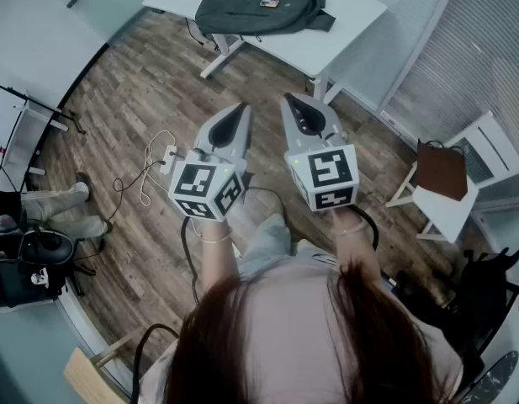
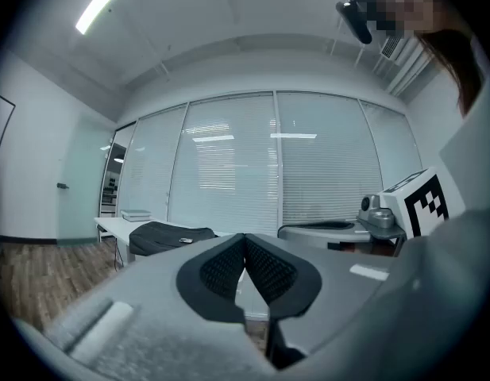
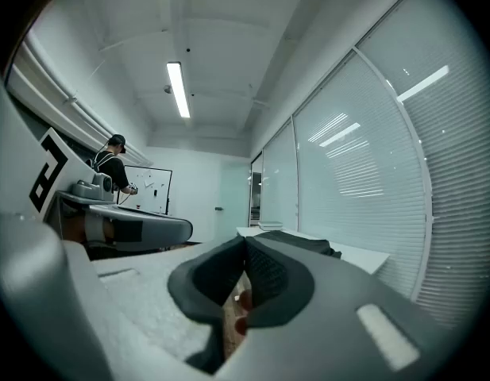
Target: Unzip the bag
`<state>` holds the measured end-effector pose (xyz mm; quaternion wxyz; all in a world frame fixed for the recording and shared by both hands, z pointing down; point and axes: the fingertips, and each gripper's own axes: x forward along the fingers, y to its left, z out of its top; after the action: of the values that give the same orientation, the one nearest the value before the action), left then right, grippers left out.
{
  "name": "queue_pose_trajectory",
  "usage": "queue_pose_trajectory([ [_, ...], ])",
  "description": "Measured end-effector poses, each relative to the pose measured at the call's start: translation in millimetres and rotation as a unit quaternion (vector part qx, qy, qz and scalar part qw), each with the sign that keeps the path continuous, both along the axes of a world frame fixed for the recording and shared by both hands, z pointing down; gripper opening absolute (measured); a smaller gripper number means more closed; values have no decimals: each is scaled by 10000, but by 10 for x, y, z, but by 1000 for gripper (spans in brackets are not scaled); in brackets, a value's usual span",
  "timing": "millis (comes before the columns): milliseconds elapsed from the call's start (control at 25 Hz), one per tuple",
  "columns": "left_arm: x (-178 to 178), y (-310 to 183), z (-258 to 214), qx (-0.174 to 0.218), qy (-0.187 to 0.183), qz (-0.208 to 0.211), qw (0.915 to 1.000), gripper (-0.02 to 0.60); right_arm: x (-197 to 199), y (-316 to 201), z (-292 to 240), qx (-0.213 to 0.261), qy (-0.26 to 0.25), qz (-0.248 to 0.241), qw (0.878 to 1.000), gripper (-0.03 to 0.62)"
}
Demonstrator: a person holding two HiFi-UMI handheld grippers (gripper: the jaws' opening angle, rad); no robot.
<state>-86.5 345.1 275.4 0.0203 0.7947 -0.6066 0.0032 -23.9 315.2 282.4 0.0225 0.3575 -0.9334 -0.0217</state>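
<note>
A dark grey backpack (image 1: 255, 7) is being carried by a white table (image 1: 347, 28), lying flat near the middle of the top with bare surface showing around it. A low flat stack (image 2: 136, 214), too small to be identified, is being held at the far end of the same top, apart from the backpack. The table is being borne by a wood-plank floor (image 1: 124, 99), where a white power strip (image 1: 168, 153) with loose cables (image 1: 146, 178) is also being supported, apart from the table's legs.

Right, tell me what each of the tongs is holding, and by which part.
Nothing is held. The left tongs and the right tongs are both shut on nothing, and the backpack lies untouched on the white table ahead.
</note>
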Motion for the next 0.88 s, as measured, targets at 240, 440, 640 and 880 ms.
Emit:
queue_pose_trajectory([
  [240,-89,-189,51,-6,31,53,10000,9,-51,-158,73,-99,-74,71,9999,3],
  [440,-222,-383,66,6,20,156,9999,9,-187,-333,98,-227,-51,111,9997,3],
  [640,-429,-611,16,69,49,278,9996,9,-412,-530,84,-117,83,158,9998,3],
  [880,-740,-881,27,98,102,411,9991,9,-727,-831,145,-74,249,388,9989,3],
])
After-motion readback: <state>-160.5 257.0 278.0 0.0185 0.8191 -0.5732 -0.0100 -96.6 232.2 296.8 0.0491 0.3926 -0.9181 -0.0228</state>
